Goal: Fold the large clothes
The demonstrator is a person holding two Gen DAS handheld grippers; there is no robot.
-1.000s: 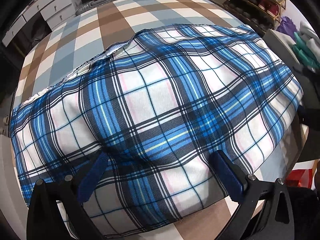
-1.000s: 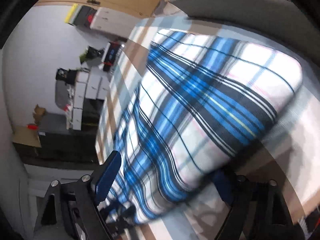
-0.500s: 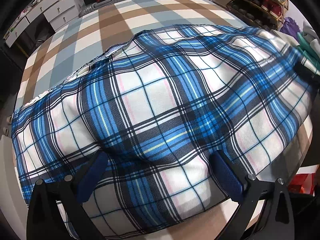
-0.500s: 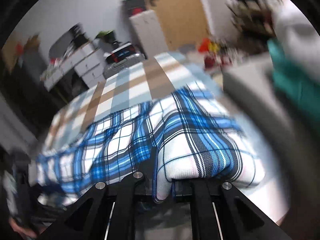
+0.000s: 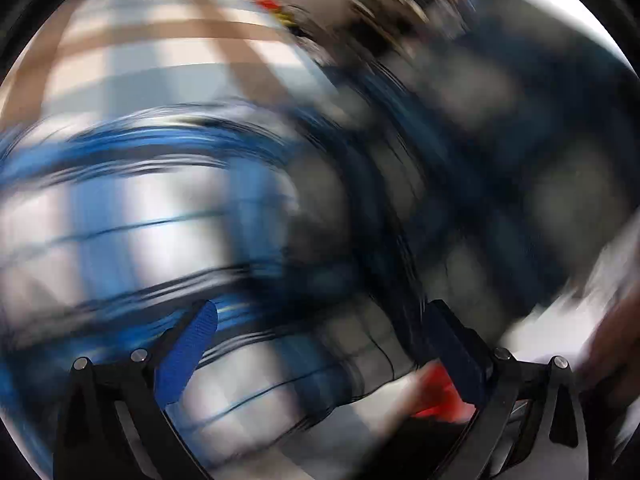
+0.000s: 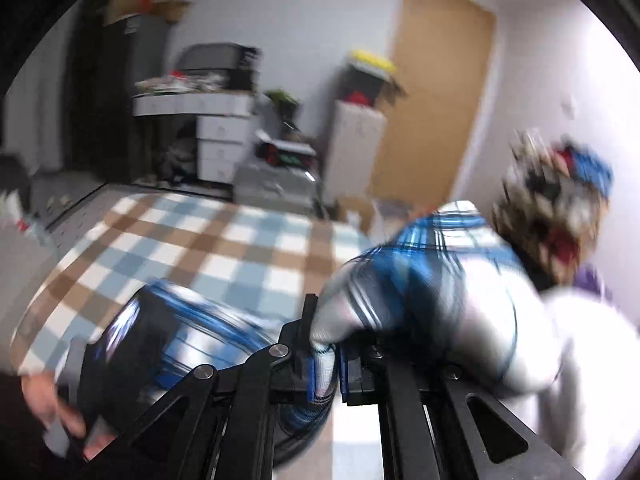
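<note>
a wide flat surface spread with a checked cover [image 6: 224,248] of brown, pale blue and white squares carries the lot. in the right wrist view most of the cover lies bare, running back toward the far edge. on its near part rests a blue, white and black plaid cloth [image 6: 192,332]; its near right end is raised off the cover. the left wrist view is too smeared to add more than the same cover [image 5: 132,56] behind the plaid.

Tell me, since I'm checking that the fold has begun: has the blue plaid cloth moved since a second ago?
Yes. The blue plaid cloth, pinched in the right gripper, is lifted off the checked brown-and-blue bedcover where it lay flat.
</note>
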